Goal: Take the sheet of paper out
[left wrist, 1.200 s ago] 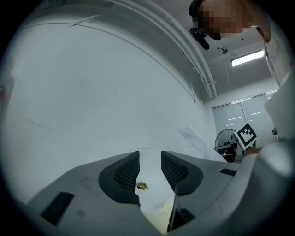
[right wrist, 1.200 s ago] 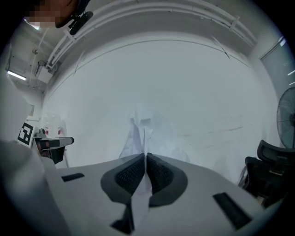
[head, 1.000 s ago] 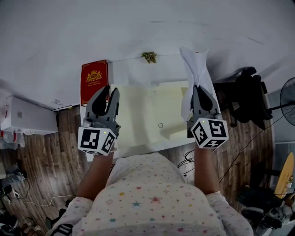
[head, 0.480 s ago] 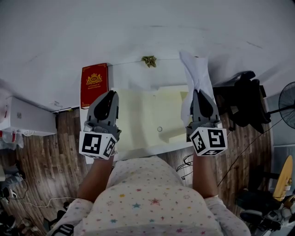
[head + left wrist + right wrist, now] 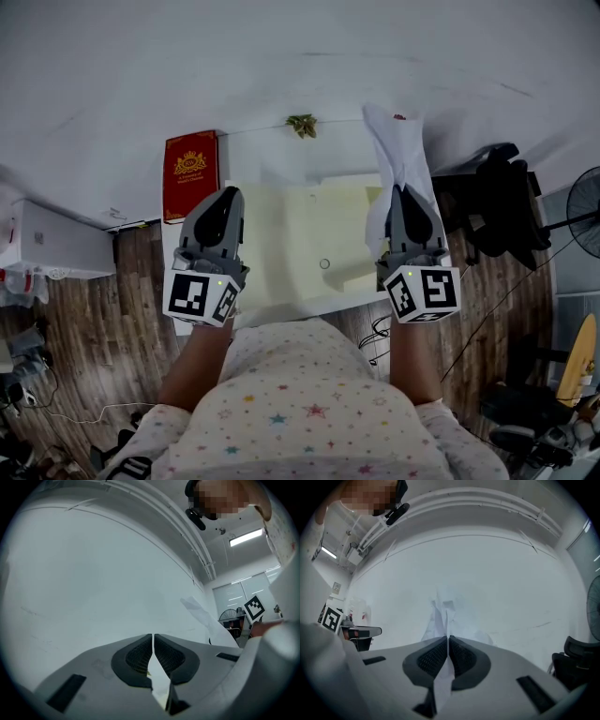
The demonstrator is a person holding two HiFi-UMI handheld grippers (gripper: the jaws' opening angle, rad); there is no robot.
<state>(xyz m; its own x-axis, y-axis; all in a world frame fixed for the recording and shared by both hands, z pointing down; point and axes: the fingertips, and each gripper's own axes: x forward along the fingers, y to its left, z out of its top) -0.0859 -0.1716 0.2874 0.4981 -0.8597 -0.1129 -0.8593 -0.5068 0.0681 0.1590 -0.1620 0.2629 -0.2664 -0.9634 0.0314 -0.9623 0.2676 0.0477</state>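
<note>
At the left of the head view, the left gripper (image 5: pixel 225 195) is held out over the left edge of a pale yellow mat (image 5: pixel 291 234) that lies on the white table (image 5: pixel 272 155), with a red box (image 5: pixel 190 173) just beyond it on the tabletop. Its jaws have just closed. In the left gripper view (image 5: pixel 153 635) the ribbed pads meet tip to tip and I can make out nothing pinched between them; only a pale wedge of background shows through the gap lower down. The sheet of paper (image 5: pixel 206 618) appears in that view well off to the right, apart from this tool.

Across the mat, the right gripper (image 5: pixel 405 187) is clamped on the sheet of paper (image 5: pixel 396 141). In the right gripper view (image 5: pixel 448 638) the pads are pressed together with the white sheet (image 5: pixel 442 616) caught in the seam, running down behind the pads and standing up past the tips.

From the head view, the paper rises out of the right jaws and stretches away from the person, over the table's right side. A lower part trails down beside the jaws on their inner side. It is plain white and no longer flat: folded lengthwise into a narrow, crumpled strip that widens and splays at its far end, with soft creases along it.
</note>
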